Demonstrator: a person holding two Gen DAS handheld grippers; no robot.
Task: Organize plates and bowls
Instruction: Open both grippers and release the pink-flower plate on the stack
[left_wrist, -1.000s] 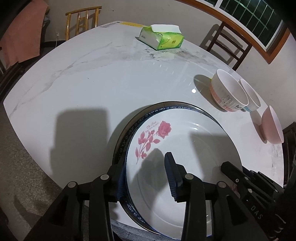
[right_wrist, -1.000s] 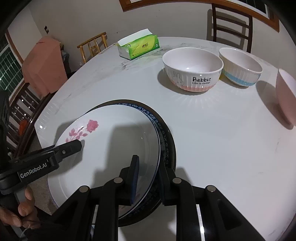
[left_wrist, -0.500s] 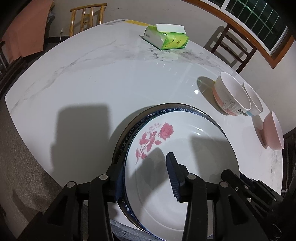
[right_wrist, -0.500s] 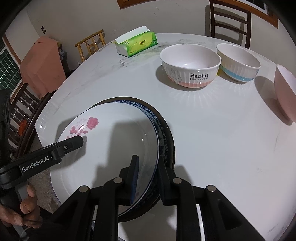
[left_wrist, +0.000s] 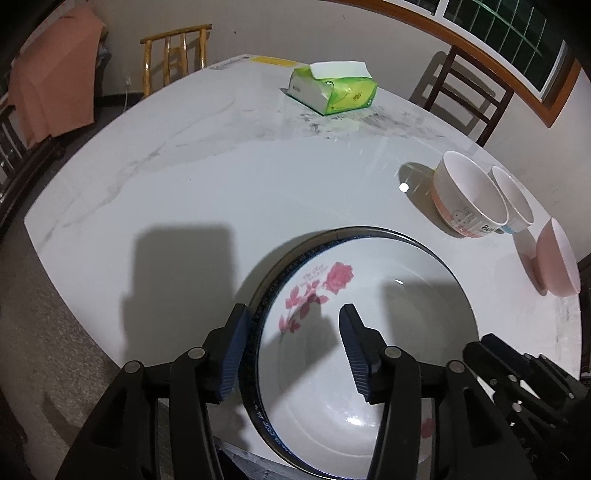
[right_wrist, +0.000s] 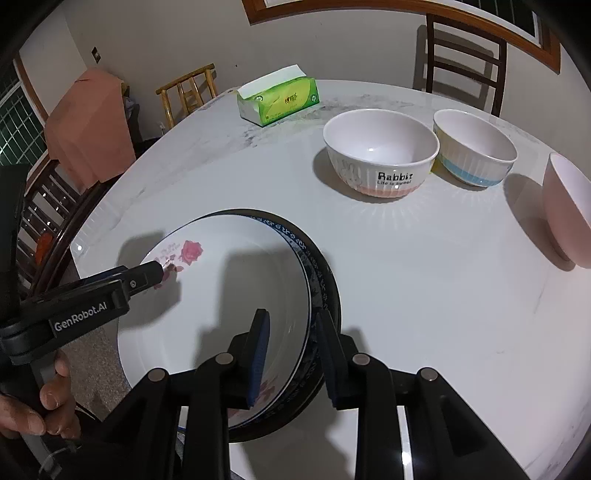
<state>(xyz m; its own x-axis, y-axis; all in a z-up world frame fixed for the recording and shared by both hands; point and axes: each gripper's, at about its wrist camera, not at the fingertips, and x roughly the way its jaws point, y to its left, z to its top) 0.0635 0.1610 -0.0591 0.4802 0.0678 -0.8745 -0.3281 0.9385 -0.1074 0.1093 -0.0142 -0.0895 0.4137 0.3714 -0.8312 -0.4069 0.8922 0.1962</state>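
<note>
A stack of plates sits at the near edge of the white marble table (left_wrist: 192, 177), at about 6 o'clock in both views: a white rose plate (left_wrist: 369, 332) on top, a blue-patterned plate (right_wrist: 317, 280) under it, and a dark plate (right_wrist: 332, 295) at the bottom. The left gripper (left_wrist: 291, 343) straddles the stack's left rim; its jaws have just been opening, and now one pad stands outside the rim while the other hangs over the rose plate, neither pressing on it. The right gripper (right_wrist: 291, 354) straddles the stack's right rim; its jaws have also just been opening, leaving a small gap on each side of the rims, so the stack rests free on the table. A hand (right_wrist: 40, 402) grasps the left gripper's handle at 8 o'clock in the right view. Three bowls stand well apart from the plates, toward 2 o'clock: a Rabbit bowl (right_wrist: 380, 155), a blue-striped bowl (right_wrist: 474, 147) touching it on the right, and a pink bowl (right_wrist: 569, 210) near the table's right edge. A green tissue pack (left_wrist: 332, 90) lies at 12 o'clock at the far side.
</note>
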